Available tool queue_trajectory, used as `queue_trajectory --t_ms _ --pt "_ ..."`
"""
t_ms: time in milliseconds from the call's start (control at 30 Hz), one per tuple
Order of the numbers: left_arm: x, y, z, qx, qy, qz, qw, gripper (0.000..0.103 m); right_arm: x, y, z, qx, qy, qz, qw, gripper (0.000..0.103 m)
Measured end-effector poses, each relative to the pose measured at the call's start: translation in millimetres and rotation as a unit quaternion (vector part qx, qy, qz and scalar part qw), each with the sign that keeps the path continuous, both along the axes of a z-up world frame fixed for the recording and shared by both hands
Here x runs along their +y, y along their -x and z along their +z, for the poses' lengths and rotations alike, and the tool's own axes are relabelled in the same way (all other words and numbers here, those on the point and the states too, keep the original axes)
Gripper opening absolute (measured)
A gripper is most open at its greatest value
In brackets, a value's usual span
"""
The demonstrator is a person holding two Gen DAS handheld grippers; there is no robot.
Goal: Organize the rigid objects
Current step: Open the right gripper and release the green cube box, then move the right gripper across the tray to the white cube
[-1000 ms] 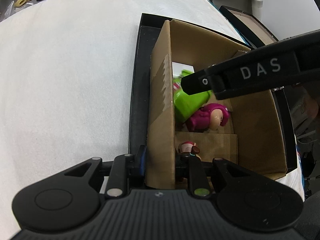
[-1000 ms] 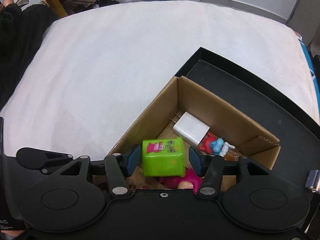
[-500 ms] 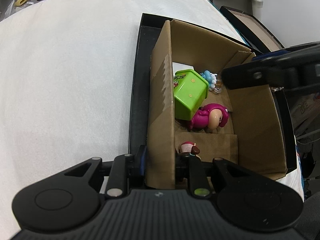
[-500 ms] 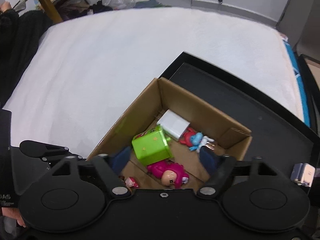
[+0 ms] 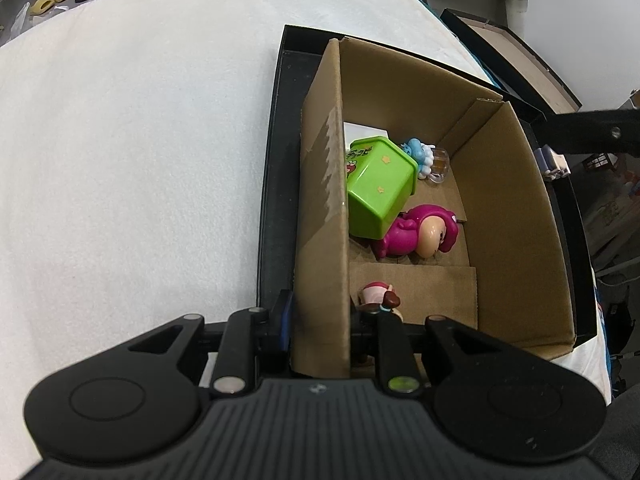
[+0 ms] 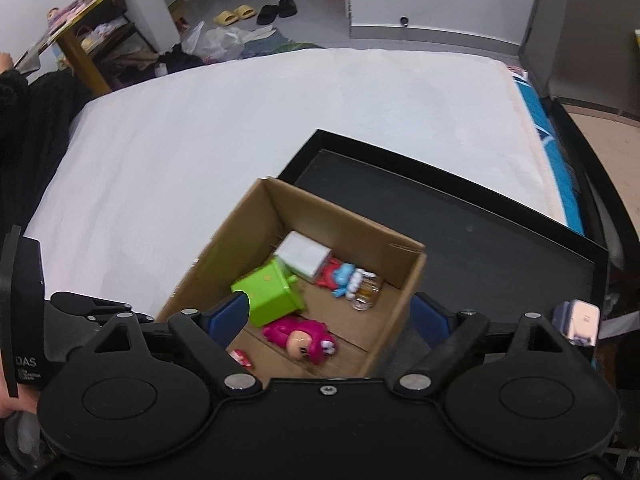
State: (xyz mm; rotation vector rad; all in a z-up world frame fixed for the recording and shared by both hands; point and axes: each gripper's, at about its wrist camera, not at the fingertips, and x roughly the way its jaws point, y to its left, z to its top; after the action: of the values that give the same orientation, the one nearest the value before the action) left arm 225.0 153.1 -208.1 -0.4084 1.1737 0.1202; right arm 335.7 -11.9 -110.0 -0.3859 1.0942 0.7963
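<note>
A cardboard box point(image 5: 516, 216) point(image 6: 240, 220) stands in a black tray point(image 5: 276, 152) point(image 6: 500, 240) on a white bed. Inside lie a green cube toy point(image 5: 380, 188) point(image 6: 270, 292), tilted, a pink doll point(image 5: 416, 232) point(image 6: 300, 338), a small red-capped figure point(image 5: 378, 298) point(image 6: 240, 358), a blue and red figure point(image 5: 418, 152) point(image 6: 340, 278), a white block point(image 6: 306, 256) and a clear cup point(image 6: 366, 292). My left gripper point(image 5: 320, 316) is shut on the box's left wall. My right gripper point(image 6: 332, 318) is open and empty above the box.
The white bed cover point(image 5: 140, 140) point(image 6: 240, 112) spreads left and beyond the tray. A small blue and white toy point(image 5: 552, 162) point(image 6: 578, 322) lies at the tray's right side. A second black-edged box point(image 5: 512, 48) sits off the bed. Slippers and clutter lie on the floor point(image 6: 256, 12).
My right gripper let go of the green cube, which dropped tilted into the box. The right gripper then opened wide and rose up and back. The left gripper has not moved.
</note>
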Motion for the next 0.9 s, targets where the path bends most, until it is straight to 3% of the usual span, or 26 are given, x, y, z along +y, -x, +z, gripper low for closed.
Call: queue_trajectory --t_ms 900 --pt "-7.9 -2.8 2.0 0.007 -0.014 0.008 0.9998 0.020 -105.6 -42.7 -13.9 0.002 -0.020 -0.085 0.996 0.088"
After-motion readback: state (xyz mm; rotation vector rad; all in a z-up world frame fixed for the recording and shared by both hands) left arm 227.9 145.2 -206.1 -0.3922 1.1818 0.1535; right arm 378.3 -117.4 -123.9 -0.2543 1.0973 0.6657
